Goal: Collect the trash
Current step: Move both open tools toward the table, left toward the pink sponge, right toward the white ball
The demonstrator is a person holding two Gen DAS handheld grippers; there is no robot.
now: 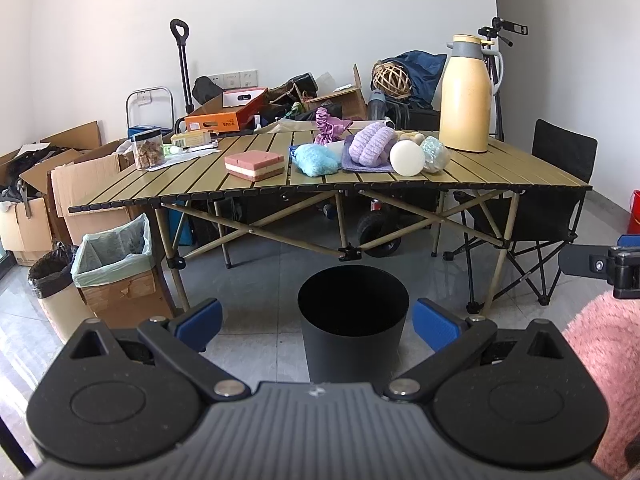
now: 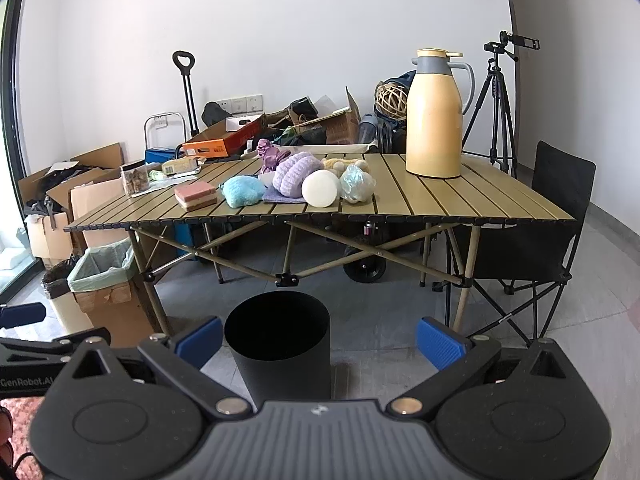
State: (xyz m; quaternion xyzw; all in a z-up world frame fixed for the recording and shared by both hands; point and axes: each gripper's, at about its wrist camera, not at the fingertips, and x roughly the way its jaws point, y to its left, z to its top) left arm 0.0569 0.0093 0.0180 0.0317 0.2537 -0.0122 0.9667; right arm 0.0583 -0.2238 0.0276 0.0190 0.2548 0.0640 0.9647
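A black round bin (image 1: 353, 320) stands on the floor in front of the folding table (image 1: 192, 188); it also shows in the right wrist view (image 2: 280, 344). On the table lie a pink sponge block (image 1: 254, 165), a blue fluffy cloth (image 1: 316, 160), a purple knitted item (image 1: 370, 145), a white ball (image 1: 407, 158) and a crumpled clear plastic wrap (image 1: 435, 154). My left gripper (image 1: 318, 322) is open and empty, above the bin's near side. My right gripper (image 2: 320, 338) is open and empty, just right of the bin.
A tall yellow thermos (image 1: 466, 94) stands at the table's right rear. A clear jar (image 1: 148, 149) sits at its left. A lined cardboard box (image 1: 114, 264) and a small bagged bin (image 1: 50, 280) stand left; a folding chair (image 1: 556, 208) stands right.
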